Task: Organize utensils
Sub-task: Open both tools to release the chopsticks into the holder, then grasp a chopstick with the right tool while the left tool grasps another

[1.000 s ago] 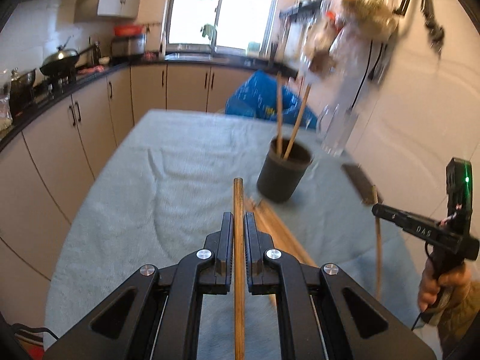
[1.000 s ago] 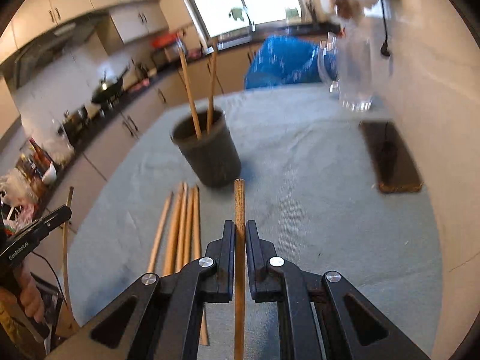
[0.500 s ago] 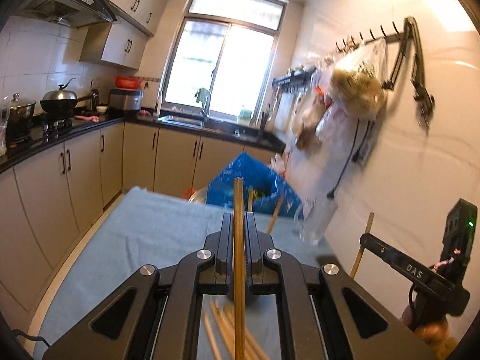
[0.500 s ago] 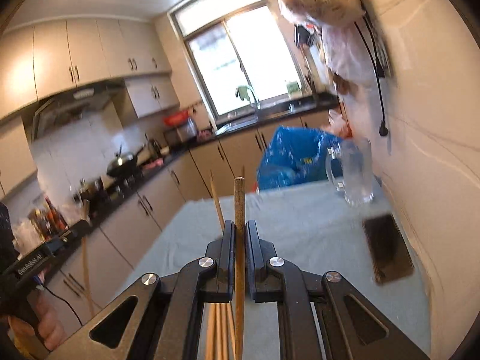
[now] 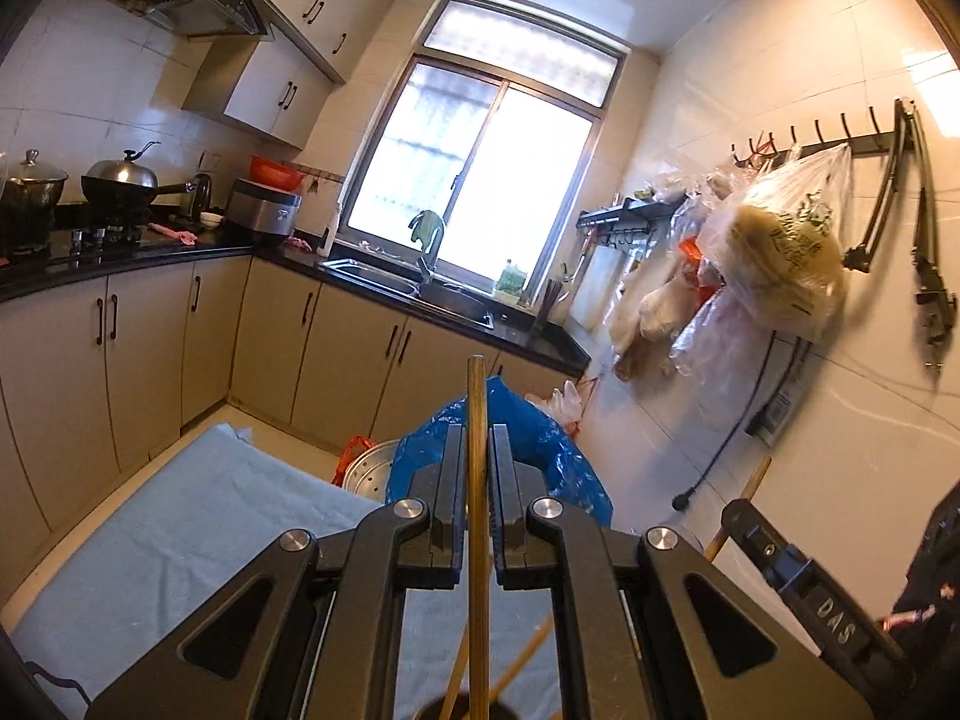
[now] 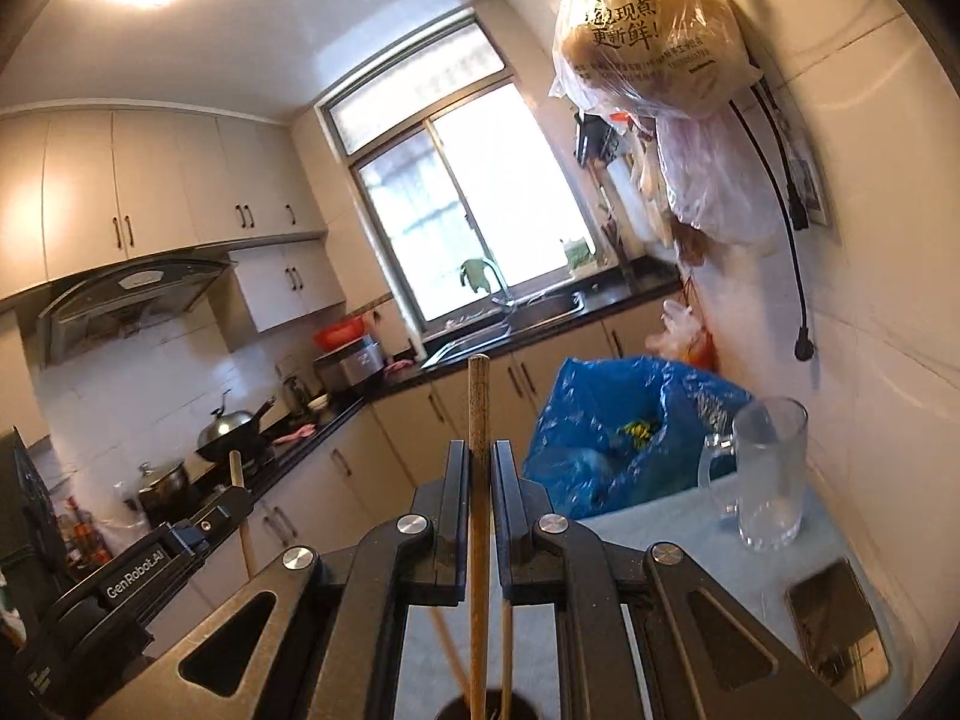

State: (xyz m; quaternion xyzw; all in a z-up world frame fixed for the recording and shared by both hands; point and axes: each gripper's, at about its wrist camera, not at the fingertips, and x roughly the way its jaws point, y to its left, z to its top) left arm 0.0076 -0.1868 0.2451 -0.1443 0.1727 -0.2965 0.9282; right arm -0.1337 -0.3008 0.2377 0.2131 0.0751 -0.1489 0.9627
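chopstick [image 5: 477, 480] clamped in each gripper, holder [image 6: 480, 709] rim cut off below

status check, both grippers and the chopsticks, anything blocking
Left hand-held gripper shut on a chopstick. Right hand-held gripper shut on another chopstick. Dark holder cup right below, two sticks in it. Nothing blocking.

Matt wooden chopstick [image 5: 478, 480] between matt black plastic fingers [image 5: 447, 480]; soft blue cloth covers table [image 5: 198, 516]; clear glass mug [image 6: 765, 474].

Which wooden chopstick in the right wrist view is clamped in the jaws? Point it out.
The centre wooden chopstick, rising between the right gripper jaws; the thinner sticks beside it stand loose in the dark cup.
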